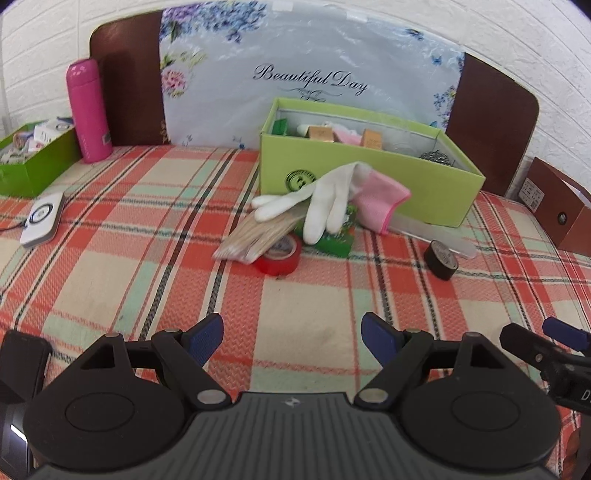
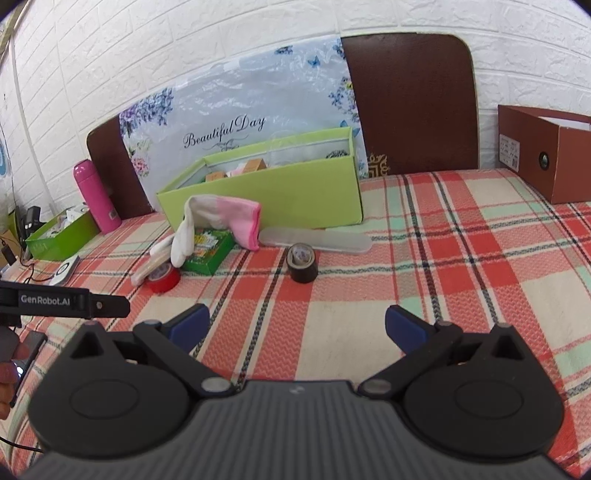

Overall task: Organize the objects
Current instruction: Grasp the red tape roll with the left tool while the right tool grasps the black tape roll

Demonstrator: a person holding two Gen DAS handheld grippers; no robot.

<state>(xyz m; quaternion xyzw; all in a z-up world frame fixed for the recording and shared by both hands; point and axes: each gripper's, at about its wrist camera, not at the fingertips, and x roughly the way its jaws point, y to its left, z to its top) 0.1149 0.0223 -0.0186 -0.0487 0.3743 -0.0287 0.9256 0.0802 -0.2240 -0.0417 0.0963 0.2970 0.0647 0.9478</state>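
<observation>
Left wrist view, from left: a clear packet of wooden sticks (image 1: 258, 236) rests on a glossy red tape roll (image 1: 279, 254); a limp white-and-pink knitted glove (image 1: 332, 199) drapes over a small green carton (image 1: 334, 240) before the lime cardboard box (image 1: 436, 199); a black tape roll (image 1: 441, 260) stands apart. The glove likely handles soft and light; pinch its cuff. Left gripper (image 1: 291, 338) and right gripper (image 2: 297, 326) gape wide, empty.

A white brick-pattern wall (image 2: 258, 33) rises behind the brown headboard (image 2: 410, 103) — below it spreads a red-and-green plaid cover (image 2: 461, 258), evenly lit.
</observation>
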